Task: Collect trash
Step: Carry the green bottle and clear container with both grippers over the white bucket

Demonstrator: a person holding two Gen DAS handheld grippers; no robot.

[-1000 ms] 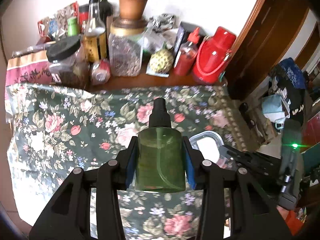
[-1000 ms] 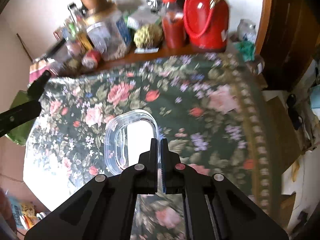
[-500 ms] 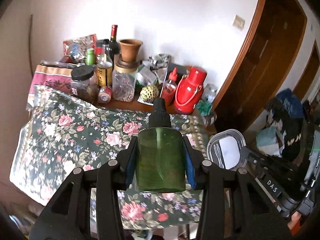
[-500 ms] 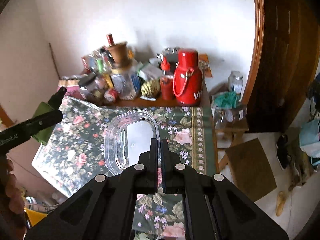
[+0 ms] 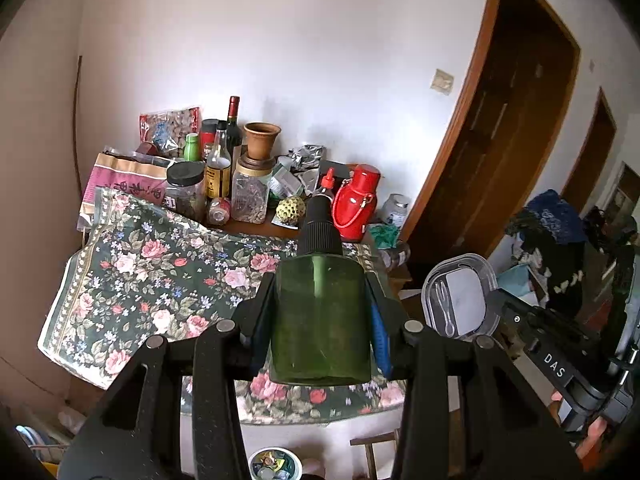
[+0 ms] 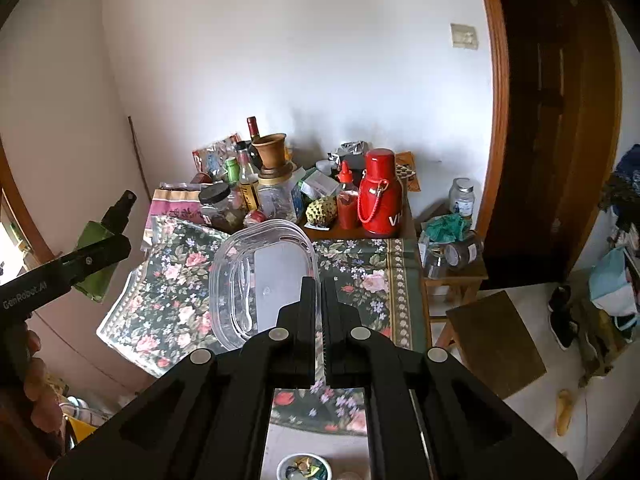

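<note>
Bottle (image 5: 320, 316), green with a black cap, sits squeezed between the left gripper (image 5: 320, 316) fingers, cap pointing to 12 o'clock, up above the flowery cloth (image 5: 160, 272). At 3 o'clock from it, the right gripper (image 6: 319, 300) pinches tight the rim of a clear lid (image 6: 264, 280). A bin (image 6: 304, 467) shows at 6 o'clock.

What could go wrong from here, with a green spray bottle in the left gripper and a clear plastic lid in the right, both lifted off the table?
1. The right gripper pinches the clear plastic lid only at its thin rim; it may pivot or slip out.
2. The green spray bottle is smooth and round between the left gripper's pads and could slide.
3. The small white bin below looks narrow, so the wide lid might miss it.
</note>
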